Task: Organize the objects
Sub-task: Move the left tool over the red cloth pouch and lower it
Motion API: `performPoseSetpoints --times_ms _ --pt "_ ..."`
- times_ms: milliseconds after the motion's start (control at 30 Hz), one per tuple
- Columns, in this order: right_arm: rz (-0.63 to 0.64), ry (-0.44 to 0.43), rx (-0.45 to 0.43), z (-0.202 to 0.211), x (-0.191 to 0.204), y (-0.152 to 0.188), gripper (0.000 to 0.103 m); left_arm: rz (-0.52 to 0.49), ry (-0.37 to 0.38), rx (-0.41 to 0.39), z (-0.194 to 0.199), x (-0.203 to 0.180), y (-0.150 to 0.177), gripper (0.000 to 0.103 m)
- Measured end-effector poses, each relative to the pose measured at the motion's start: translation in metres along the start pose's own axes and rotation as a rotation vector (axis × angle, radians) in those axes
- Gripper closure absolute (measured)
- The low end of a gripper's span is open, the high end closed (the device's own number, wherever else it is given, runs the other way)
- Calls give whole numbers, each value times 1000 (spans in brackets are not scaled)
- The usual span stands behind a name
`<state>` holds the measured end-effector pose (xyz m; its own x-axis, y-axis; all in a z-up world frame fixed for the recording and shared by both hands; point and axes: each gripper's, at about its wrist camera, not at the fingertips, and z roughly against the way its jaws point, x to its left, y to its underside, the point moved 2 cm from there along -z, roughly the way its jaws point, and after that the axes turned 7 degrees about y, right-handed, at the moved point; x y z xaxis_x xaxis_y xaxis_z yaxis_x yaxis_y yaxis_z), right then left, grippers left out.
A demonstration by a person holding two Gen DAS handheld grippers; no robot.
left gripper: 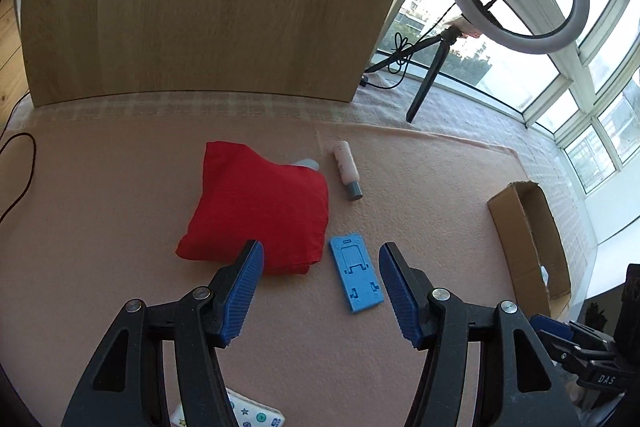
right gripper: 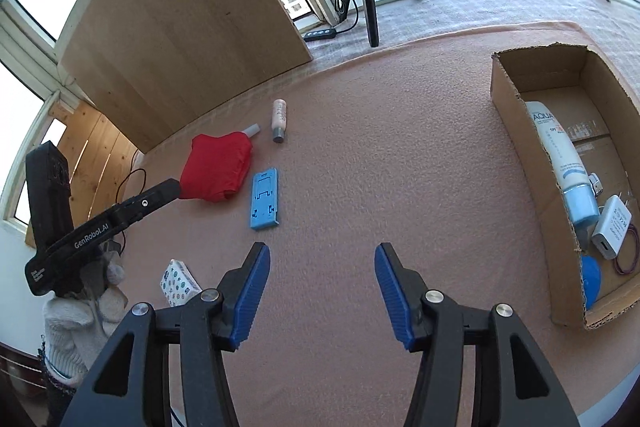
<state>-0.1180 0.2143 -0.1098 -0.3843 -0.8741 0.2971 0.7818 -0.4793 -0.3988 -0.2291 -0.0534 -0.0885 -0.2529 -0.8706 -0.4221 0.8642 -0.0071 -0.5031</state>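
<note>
Over bare pink mat between blue stand (right gripper: 265, 202) and cardboard box (right gripper: 516, 131), both tongs (left gripper: 321, 287) (right gripper: 322, 291) gape empty.

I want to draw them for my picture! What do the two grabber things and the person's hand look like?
Each gripper, the left gripper and the right gripper, has black plastic arms with round silver bolts and ridged blue pads. Seen from the side, the left one is a long black bar with white lettering. The hand holding it wears a knitted white glove.
</note>
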Motion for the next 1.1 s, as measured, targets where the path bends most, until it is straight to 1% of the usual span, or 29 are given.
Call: performPoseSetpoints --times_ms 133,200,233,300,367,467,600,700,867,967,1100 --pt "-16 -6 4 3 10 16 52 36 -29 -12 -11 19 -25 39" --pt "-21 -14 14 3 10 21 52 51 -37 -13 -20 24 -36 37" --pt "-20 -18 22 2 9 23 52 51 -49 -11 -26 25 -42 35" --pt "-13 -21 40 -1 7 25 52 70 -74 -9 -41 26 -51 35" --pt "2 -22 58 -4 4 27 52 117 -69 -4 -54 33 -59 35" --pt "9 -19 82 -4 -5 27 52 133 -111 15 -74 39 -66 35" --pt "19 -5 79 1 -19 24 52 139 -167 51 -94 48 -65 35" --pt "6 1 71 2 -33 20 52 138 -183 77 -104 52 -62 35" --pt "-27 -7 84 -6 -48 14 52 111 -174 83 -109 49 -54 35" --pt "-34 -22 91 -12 -48 11 52 87 -174 88 -108 44 -46 35" --pt "-17 -36 100 -19 -41 5 52 127 -119 86 -104 42 -25 35"
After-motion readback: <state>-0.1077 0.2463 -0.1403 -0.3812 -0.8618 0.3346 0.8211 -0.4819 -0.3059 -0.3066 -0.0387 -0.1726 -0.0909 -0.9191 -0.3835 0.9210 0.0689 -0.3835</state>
